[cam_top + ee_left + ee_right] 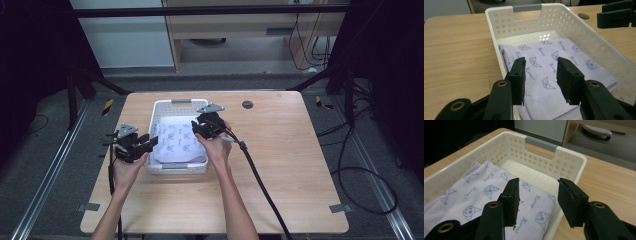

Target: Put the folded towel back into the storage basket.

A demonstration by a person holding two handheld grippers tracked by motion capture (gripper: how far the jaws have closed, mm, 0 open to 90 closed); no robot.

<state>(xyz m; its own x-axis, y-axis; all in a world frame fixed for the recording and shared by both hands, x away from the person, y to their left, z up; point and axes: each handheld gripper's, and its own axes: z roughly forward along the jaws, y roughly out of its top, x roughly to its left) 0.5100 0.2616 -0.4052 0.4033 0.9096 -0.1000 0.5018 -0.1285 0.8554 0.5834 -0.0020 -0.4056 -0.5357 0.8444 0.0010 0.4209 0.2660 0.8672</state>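
A folded lilac cloth (176, 142) (554, 72) (486, 192) printed with small cat faces lies flat inside a white perforated basket (159, 110) (499, 30) (571, 162). My left gripper (145, 146) (541, 76) hovers over the basket's near left corner, jaws apart above the cloth with nothing between them. Over the basket's right wall my right gripper (197, 126) (537, 200) stands open too, its jaws empty above the cloth's edge.
The basket sits at the back middle of a wooden table (280, 165). A dark round grommet (247, 104) marks the tabletop behind the right hand. Black cables (260, 185) trail from both grippers toward the near edge. The right gripper's jaw (615, 16) shows in the left gripper view.
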